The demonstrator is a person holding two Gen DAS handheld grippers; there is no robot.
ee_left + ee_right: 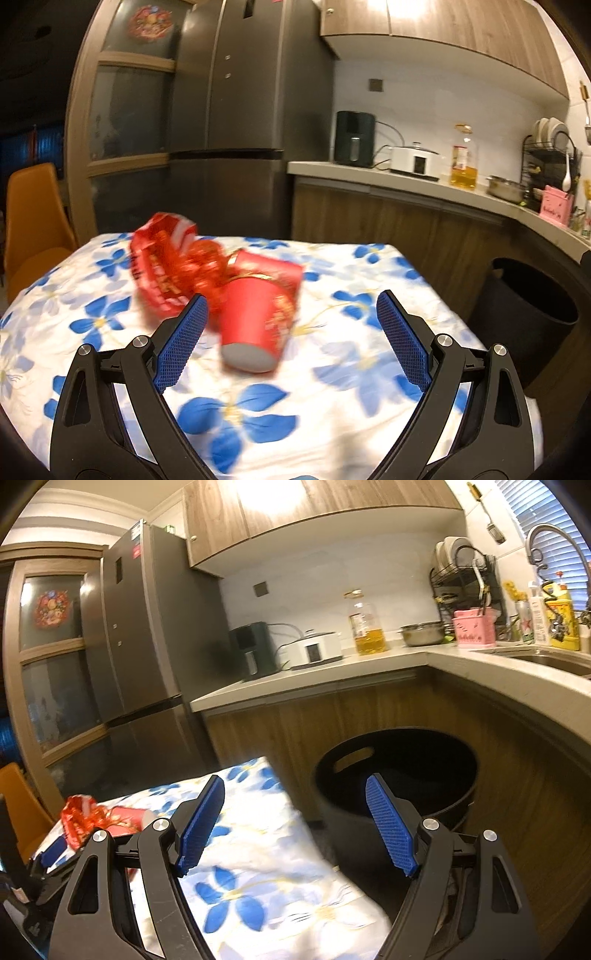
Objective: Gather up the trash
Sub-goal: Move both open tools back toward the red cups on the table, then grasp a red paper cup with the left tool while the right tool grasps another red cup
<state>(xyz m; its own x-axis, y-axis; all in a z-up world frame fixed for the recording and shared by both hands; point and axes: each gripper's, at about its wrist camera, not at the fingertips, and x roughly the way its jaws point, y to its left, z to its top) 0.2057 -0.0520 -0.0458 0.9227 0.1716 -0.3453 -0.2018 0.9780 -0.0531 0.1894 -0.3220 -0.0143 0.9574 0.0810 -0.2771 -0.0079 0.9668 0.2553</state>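
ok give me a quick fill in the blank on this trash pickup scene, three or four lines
1. The red paper cup lies on its ____ on the floral cloth.
2. The left gripper is ____.
3. The black bin stands beside the table, under the ____.
4. The right gripper holds ____.

Missing words: side; open; counter; nothing

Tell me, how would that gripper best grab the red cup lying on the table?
The red cup lies on its side, grey base toward the left gripper. Probably best to come from the base end, one finger either side of the round wall, and squeeze across its middle. The open jaws look wide enough. The red wrapper crowds its far end.
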